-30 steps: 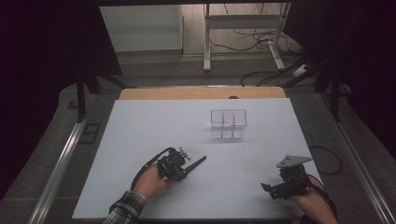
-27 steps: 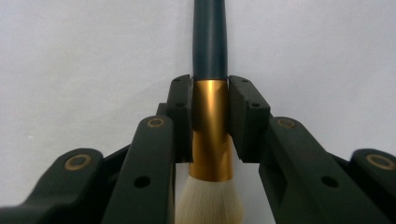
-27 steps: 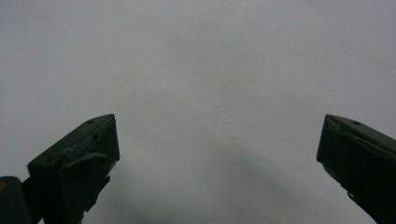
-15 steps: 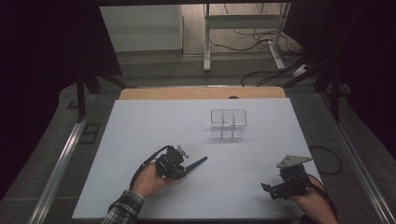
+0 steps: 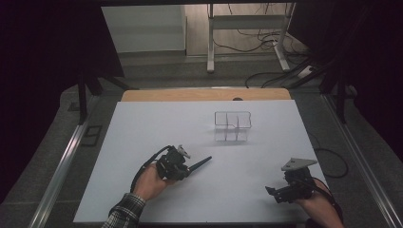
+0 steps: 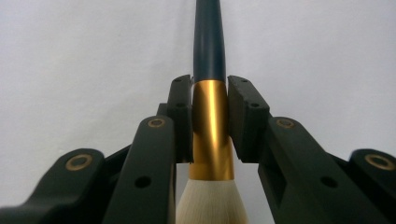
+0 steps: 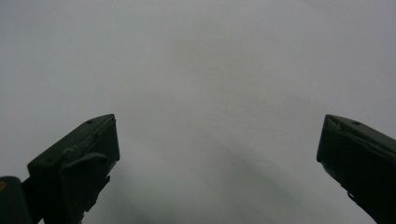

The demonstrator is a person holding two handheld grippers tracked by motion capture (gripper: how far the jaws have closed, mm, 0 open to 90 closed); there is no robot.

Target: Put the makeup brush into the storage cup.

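My left gripper (image 5: pixel 185 167) lies low over the white table (image 5: pixel 142 128) at the front left, shut on a brush. In the left gripper view its pads (image 6: pixel 180 112) clamp the brush's gold ferrule (image 6: pixel 211 130), with the cream bristles (image 6: pixel 211 205) toward the camera. The brush's dark blue handle (image 6: pixel 208 37) runs straight out past the tips. From above, that handle (image 5: pixel 200 163) points right and slightly away. My right gripper (image 5: pixel 272 193) rests at the front right, pointing left, open. Its jaws stand wide apart over bare table with nothing between them (image 7: pixel 219 140).
A clear plastic organiser with compartments (image 5: pixel 232 126) stands at the table's middle back. A wooden strip (image 5: pixel 204 95) edges the far side. Metal rails (image 5: pixel 62 166) run along both sides, and cables lie on the floor beyond.
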